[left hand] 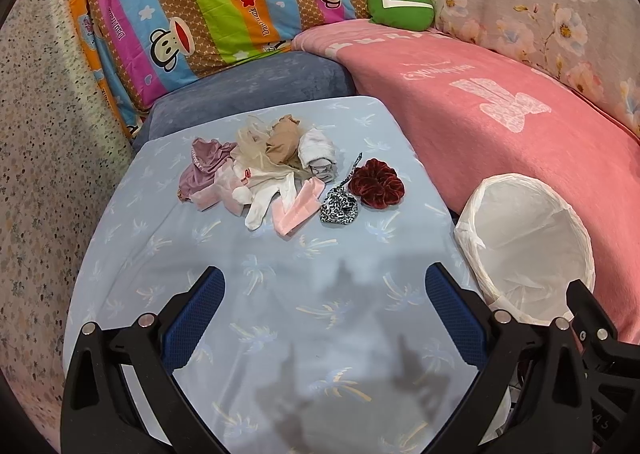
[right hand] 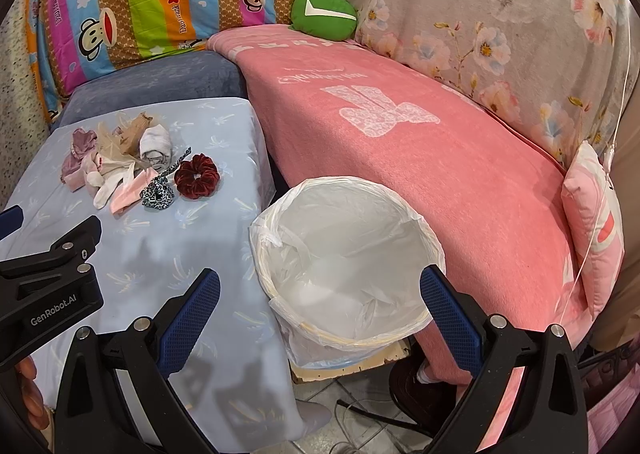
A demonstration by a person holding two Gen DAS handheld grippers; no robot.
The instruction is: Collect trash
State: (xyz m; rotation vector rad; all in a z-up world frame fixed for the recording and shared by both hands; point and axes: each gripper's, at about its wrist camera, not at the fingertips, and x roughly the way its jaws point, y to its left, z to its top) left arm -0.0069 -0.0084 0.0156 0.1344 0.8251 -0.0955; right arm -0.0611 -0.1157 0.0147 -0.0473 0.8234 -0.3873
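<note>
On the blue table [left hand: 280, 294], a heap of rags [left hand: 256, 170] and a scrunchie [left hand: 376, 184] are seen, well apart from both grippers [left hand: 324, 310] [right hand: 320, 306], whose fingers are spread, empty. Beside it, the lined bin [right hand: 348, 254] is set. Soft, light, limp stuff is judged; a bunched fold is best pinched.

Count: one bin [right hand: 344, 266], one red scrunchie [left hand: 376, 184], one leopard-print band [left hand: 339, 210], one heap of small clothes [left hand: 256, 170], ahead of grippers.
</note>
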